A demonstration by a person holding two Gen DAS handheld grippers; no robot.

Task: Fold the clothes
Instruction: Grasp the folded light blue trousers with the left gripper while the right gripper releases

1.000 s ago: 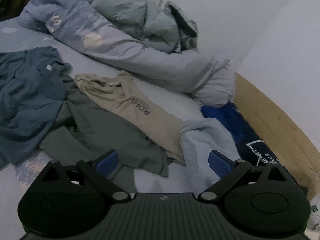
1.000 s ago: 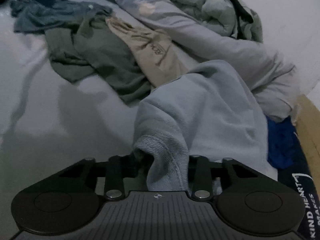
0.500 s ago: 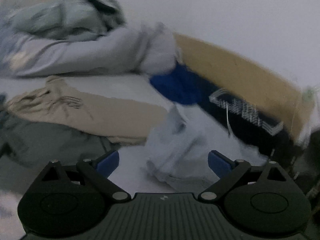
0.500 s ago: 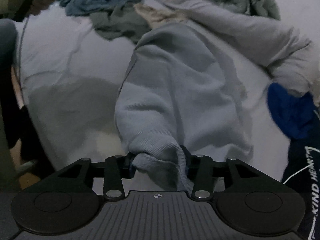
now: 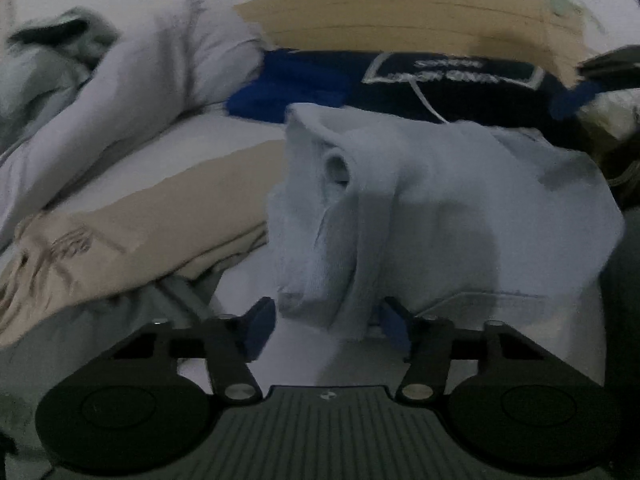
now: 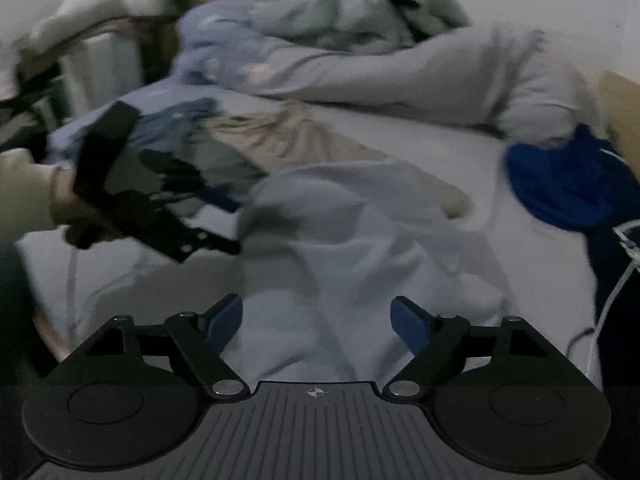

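Observation:
A light blue garment (image 5: 460, 200) lies bunched on the white bed sheet (image 5: 180, 148). In the left wrist view my left gripper (image 5: 326, 326) has a hanging fold of it between its blue pads (image 5: 260, 326). The jaws are closing, the pads stand close at each side of the fold, and no firm press shows. In the right wrist view the same garment (image 6: 340, 240) spreads below and ahead of my right gripper (image 6: 316, 320). Its jaws are opening and stand wide, and the cloth lies loose under them. My left gripper (image 6: 230, 224) shows there too, in a hand (image 6: 60, 200) at the garment's left edge.
A beige garment (image 5: 140, 216) and a grey-green one (image 6: 224, 168) lie left of the blue one. A bright blue cloth (image 6: 560, 184) and a dark printed cloth (image 5: 452, 76) sit by the wooden bed frame (image 5: 400, 16). A rumpled duvet (image 6: 400, 76) fills the back. A white cable (image 6: 616, 280) runs at right.
My left gripper swung over to the light blue garment, rolled, and narrowed its jaws around a fold. My right gripper let go of the ribbed hem, opened wide and lifted back.

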